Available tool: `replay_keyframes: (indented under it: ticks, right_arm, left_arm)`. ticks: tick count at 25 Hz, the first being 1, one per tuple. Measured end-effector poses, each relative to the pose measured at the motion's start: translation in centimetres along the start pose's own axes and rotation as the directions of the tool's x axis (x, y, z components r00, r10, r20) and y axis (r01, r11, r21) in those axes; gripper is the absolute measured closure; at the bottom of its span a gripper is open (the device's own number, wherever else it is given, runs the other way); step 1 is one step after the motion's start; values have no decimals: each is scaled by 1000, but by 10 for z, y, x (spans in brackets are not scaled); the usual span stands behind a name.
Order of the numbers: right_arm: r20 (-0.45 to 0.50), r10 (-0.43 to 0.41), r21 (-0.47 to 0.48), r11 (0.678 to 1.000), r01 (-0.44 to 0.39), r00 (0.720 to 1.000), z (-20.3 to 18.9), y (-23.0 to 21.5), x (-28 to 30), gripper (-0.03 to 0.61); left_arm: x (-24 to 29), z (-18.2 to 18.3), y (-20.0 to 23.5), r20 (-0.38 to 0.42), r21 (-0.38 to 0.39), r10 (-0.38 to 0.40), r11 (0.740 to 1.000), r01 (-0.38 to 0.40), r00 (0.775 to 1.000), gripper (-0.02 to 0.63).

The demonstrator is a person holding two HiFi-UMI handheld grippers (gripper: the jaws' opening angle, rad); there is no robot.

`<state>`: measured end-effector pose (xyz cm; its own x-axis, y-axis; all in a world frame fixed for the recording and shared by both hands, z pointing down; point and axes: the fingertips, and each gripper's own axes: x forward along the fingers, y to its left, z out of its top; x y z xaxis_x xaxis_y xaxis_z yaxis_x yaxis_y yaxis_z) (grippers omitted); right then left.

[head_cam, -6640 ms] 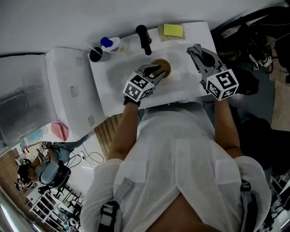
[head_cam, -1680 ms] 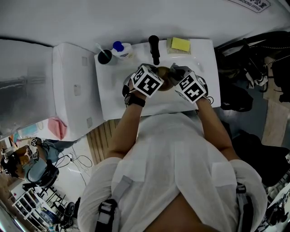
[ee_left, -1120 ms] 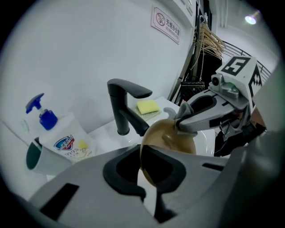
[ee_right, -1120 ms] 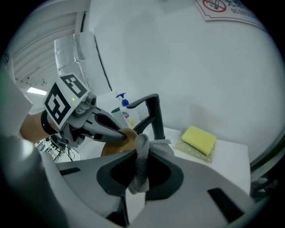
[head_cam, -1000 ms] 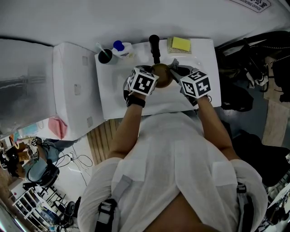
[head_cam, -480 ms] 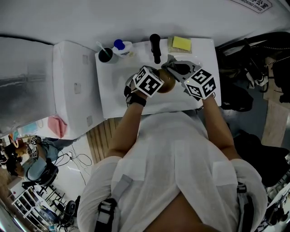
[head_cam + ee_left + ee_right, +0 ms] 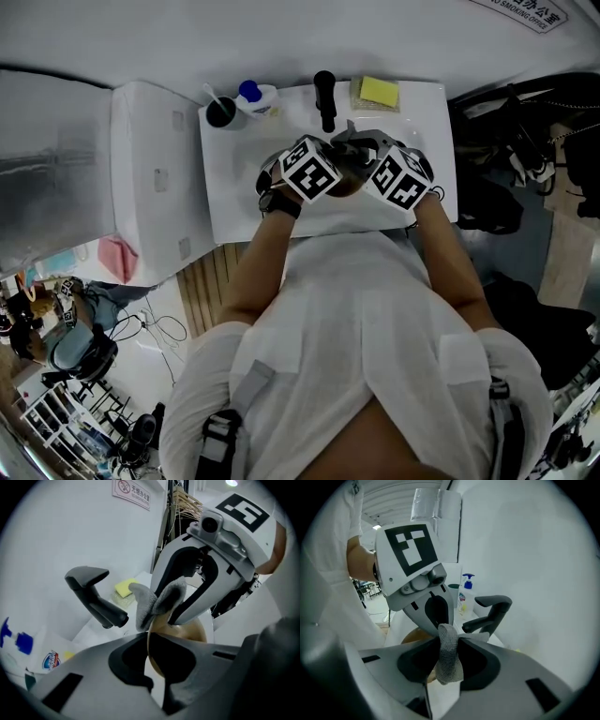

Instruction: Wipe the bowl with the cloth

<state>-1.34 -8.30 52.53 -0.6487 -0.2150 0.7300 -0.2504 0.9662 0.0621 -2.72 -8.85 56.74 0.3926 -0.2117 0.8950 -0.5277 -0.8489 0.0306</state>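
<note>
Filling the lower half of the head view is the person in a white shirt (image 7: 366,337), both forearms reaching up to a white washbasin (image 7: 234,187) set against the wall. Over the middle of the basin the two grippers meet, their marker cubes side by side. The left gripper (image 7: 152,667) is clenched on the rim of the brown bowl (image 7: 190,631) and holds it tilted on edge above the basin. The right gripper (image 7: 446,651) points down at the bowl from the other side. Its jaws have just been opening and stand part-way apart, with the folded grey cloth (image 7: 449,672) bunched between them and pressed by both pads. The cloth's free fold lies at the bowl's upper rim. Behind the grippers a black faucet (image 7: 324,94) stands at the basin's back edge. A yellow sponge (image 7: 379,90) lies just to the right of it. A blue-capped bottle (image 7: 255,97) and a dark cup (image 7: 221,112) stand close together to its left.
</note>
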Motion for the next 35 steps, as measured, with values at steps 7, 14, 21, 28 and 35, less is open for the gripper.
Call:
replay_keyframes:
  ticks: [7,14,21,28,35]
  right_arm:
    - [-173,26,-12,1000,-28,985,-25,6,15,490]
    - [-148,-100,278,951,138,984,-33,-29,10,534]
    - [-38,-263,638,736,226,964,-44,-66,-10,532]
    - [-48,-284,670,702,242,958,-48,-65,-10,532]
    - [-144,-155,446,872,203,977,-51,-35,3,532]
  left_arm:
    - [-8,21,-12,10,221,-8,975,6,1000,597]
    - [1,20,-7,73,47,-15,999,12,997,393]
    - [-4,19,10,223,-365,111,931,-22,968,390]
    - [0,16,10,141,-358,141,930,-83,980,498]
    - [3,13,-4,-7,-54,22,998,-22,1000,545]
